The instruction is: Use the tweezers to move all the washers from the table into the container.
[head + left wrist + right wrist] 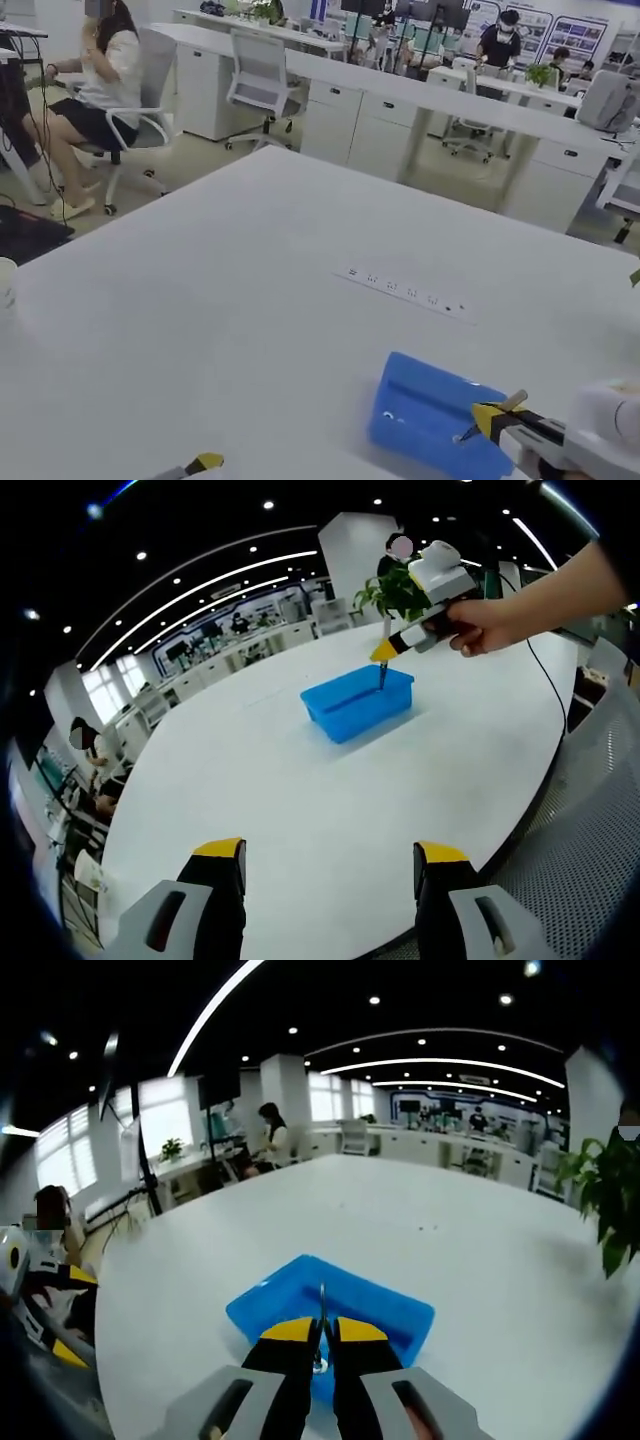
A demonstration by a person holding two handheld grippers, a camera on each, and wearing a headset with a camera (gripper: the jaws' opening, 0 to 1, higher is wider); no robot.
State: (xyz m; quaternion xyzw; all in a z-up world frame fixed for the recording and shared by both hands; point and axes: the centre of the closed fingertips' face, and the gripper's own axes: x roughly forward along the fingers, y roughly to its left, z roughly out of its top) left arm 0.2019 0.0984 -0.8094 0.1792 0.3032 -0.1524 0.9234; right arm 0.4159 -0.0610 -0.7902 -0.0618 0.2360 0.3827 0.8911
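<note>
Head view: the blue container (440,420) sits near the near right corner of the counter (220,300), on this side of the socket strip (405,290). The right gripper (487,418) comes in from the right edge and angles the tweezers (466,434) down into the container. A small pale ring on the blue floor may be a washer (389,415), but it is too small to be sure. One yellow tip of the left gripper (203,463) pokes up at the bottom edge, well apart from the container.

Left gripper view: the left gripper (330,852) hovers over bare counter, jaws wide, with nothing between them. Farther across, a hand (490,625) holds the right gripper (392,648) above the container (358,705), and the tweezers (382,675) dip inside it. A plant (395,590) stands behind.

Right gripper view: the jaws of the right gripper (320,1332) are pressed narrow on the tweezers (321,1310), whose tips hang over the floor of the container (390,1310). I cannot tell whether the tips pinch a washer.

The risks look plain enough. If the jaws ease too far, the tweezers themselves could twist or slip out — not just spring open. A washer let go from a height could bounce over the low wall. The tips could also push the light container along the counter, since nothing steadies it.
</note>
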